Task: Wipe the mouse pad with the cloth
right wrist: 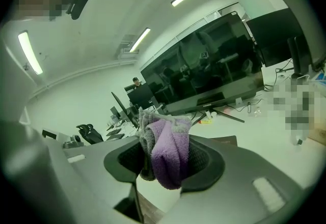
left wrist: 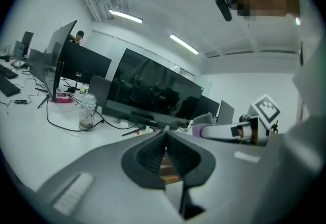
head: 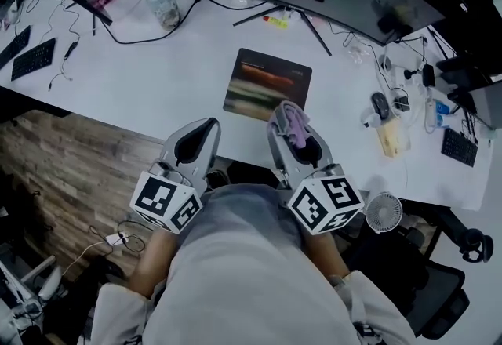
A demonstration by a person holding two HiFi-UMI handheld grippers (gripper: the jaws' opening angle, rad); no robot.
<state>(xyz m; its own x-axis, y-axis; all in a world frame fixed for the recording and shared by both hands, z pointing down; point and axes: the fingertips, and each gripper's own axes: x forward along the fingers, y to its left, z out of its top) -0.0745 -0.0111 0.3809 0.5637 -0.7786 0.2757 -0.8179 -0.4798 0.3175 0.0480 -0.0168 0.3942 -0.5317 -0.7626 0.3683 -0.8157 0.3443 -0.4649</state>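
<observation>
I am holding the purple cloth (head: 292,124) clamped in my right gripper (head: 284,118), which is showing over the lower right corner of the mouse pad (head: 265,78). The pad is lying mid-frame on the white surface (head: 157,77). My left gripper (head: 205,128) is hovering lower left of it, jaws pressed together, empty.

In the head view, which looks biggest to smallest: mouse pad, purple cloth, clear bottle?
1. Dark rectangular printed mouse pad
2 and 3. Crumpled purple cloth and clear round bottle: these look alike, and the cloth is nearer the camera, so unranked.
</observation>
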